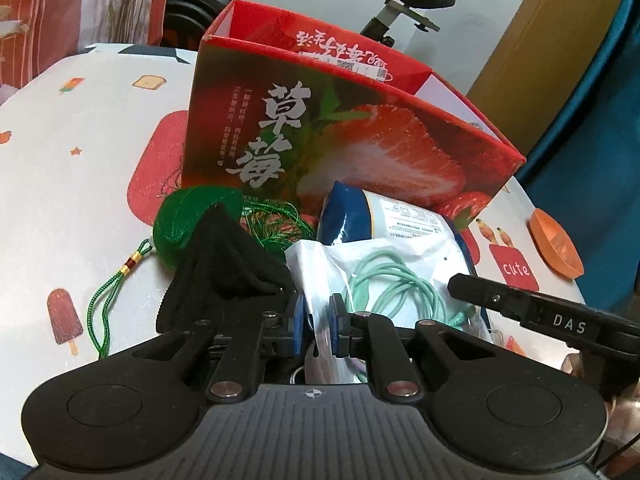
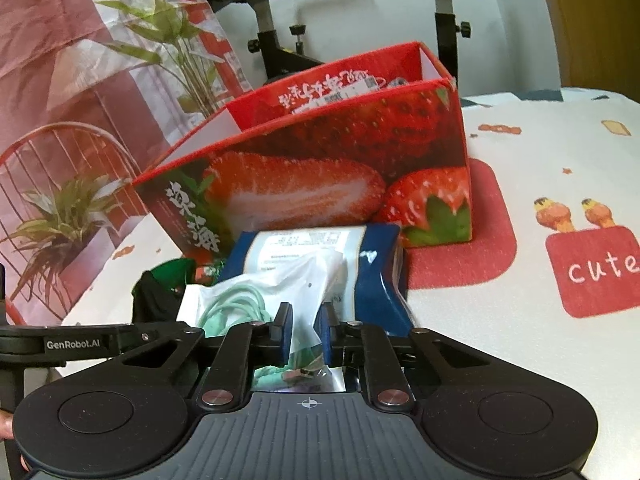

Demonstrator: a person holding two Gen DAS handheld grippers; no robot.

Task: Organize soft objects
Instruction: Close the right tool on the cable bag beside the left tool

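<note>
A clear plastic bag [image 1: 360,264] with a coiled mint-green cable inside lies on top of a blue snack packet [image 1: 400,212] in front of the red strawberry box [image 1: 360,140]. My left gripper [image 1: 318,320] is shut on the bag's near left part, with plastic pinched between its blue pads. In the right wrist view my right gripper [image 2: 307,330] is shut on the same bag [image 2: 256,292] at its near right part. A black cloth [image 1: 224,256] lies heaped left of the bag. Behind it sits a green tasselled ball [image 1: 180,216] with a cord.
The open strawberry box [image 2: 320,152] stands upright just behind the pile on the printed tablecloth [image 2: 560,140]. An orange dish [image 1: 554,244] sits near the table's right edge. An exercise bike [image 2: 276,12] stands behind the table.
</note>
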